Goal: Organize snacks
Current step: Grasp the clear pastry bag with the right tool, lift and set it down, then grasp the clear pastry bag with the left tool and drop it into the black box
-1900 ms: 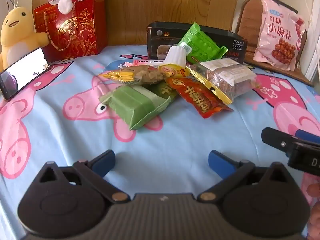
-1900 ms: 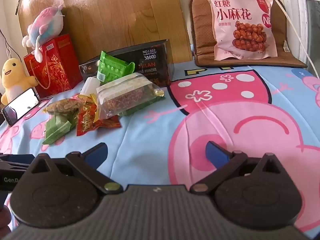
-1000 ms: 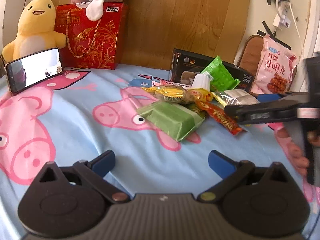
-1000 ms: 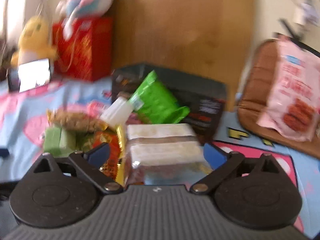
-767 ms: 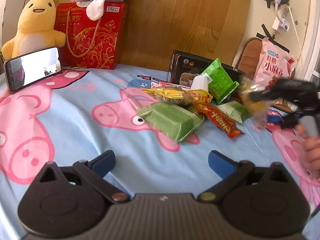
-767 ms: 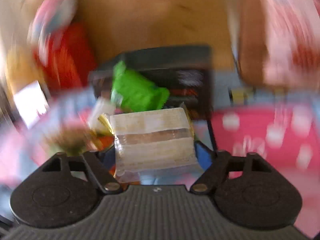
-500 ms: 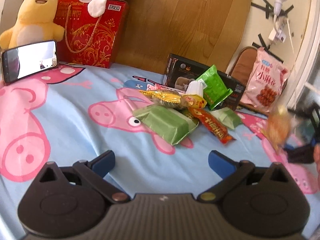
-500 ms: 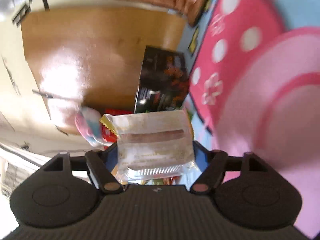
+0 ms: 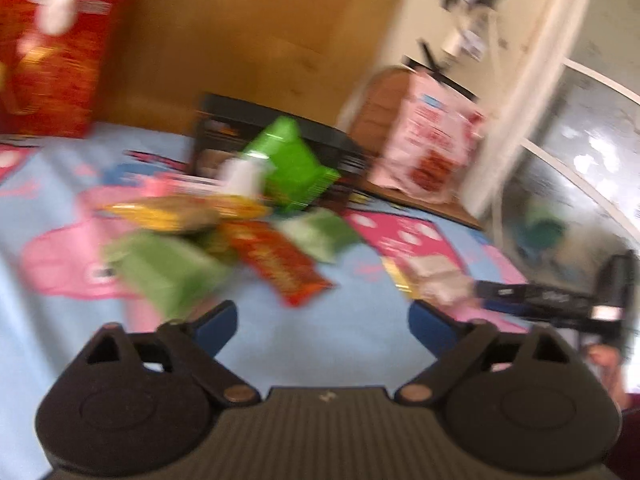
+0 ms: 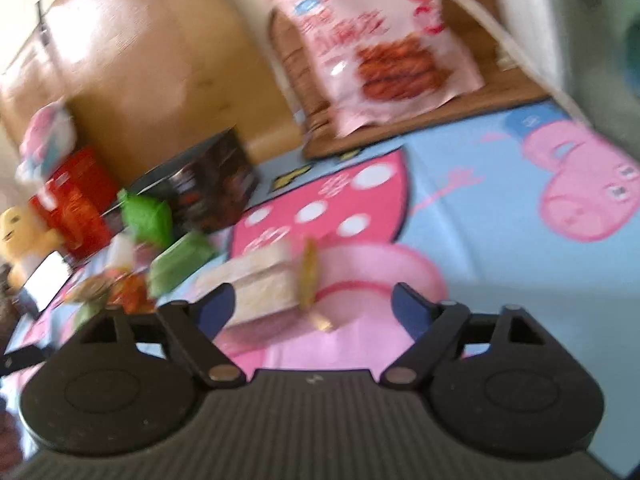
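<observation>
A clear cake packet (image 10: pixel 264 280) with a gold edge lies on the pink patch of the sheet, just ahead of my right gripper (image 10: pixel 312 304), whose fingers stand wide open and apart from it. It also shows in the left wrist view (image 9: pixel 436 280), next to the right gripper (image 9: pixel 480 292). The snack pile sits to the left: a green packet (image 9: pixel 164 268), a red packet (image 9: pixel 276 264), a small pale green packet (image 9: pixel 320 236), a yellow packet (image 9: pixel 176 216) and a bright green bag (image 9: pixel 288 168). My left gripper (image 9: pixel 324 320) is open and empty, in front of the pile.
A black box (image 9: pixel 240 128) stands behind the pile. A pink snack bag (image 10: pixel 376 44) leans on a brown cushion (image 10: pixel 460 92) at the back right. A red gift bag (image 9: pixel 48 68), a yellow plush (image 10: pixel 20 236) and a phone (image 10: pixel 44 280) are at the left.
My right gripper carried the clear cake packet from the pile to the pink patch on the right, opened and let it go. My left gripper swung right toward the pile.
</observation>
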`<act>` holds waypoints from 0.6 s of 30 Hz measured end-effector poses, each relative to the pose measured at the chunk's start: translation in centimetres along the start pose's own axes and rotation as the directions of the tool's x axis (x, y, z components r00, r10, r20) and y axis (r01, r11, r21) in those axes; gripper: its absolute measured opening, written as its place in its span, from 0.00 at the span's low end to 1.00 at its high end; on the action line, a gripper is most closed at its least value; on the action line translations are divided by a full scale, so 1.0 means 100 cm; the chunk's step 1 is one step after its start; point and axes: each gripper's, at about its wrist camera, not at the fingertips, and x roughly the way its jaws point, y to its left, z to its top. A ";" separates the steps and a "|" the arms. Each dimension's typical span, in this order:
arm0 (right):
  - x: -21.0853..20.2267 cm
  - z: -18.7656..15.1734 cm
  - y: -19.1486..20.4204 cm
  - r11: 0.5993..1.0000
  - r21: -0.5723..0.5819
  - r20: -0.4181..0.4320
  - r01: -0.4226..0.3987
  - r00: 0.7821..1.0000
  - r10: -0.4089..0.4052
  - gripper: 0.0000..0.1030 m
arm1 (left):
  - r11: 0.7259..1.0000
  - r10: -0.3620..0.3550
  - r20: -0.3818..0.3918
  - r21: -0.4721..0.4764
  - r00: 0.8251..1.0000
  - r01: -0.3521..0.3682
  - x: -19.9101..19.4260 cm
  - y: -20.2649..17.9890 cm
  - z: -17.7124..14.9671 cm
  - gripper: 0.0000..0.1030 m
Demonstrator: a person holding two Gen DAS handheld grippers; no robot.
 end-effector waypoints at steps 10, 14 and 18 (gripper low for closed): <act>-0.003 -0.014 0.022 0.971 -0.241 0.010 0.011 1.000 -0.009 0.79 | 0.978 -0.211 -0.222 -0.053 0.952 0.204 0.105 -0.054 0.034 0.67; 0.013 -0.018 0.037 0.911 -0.411 -0.025 0.007 0.999 -0.019 0.78 | 0.977 -0.213 -0.274 -0.066 0.938 0.202 0.142 -0.064 0.028 0.59; 0.026 -0.027 0.063 0.858 -0.513 -0.022 -0.012 1.000 0.001 0.51 | 0.987 -0.157 -0.247 -0.010 0.956 0.160 0.131 -0.068 0.025 0.52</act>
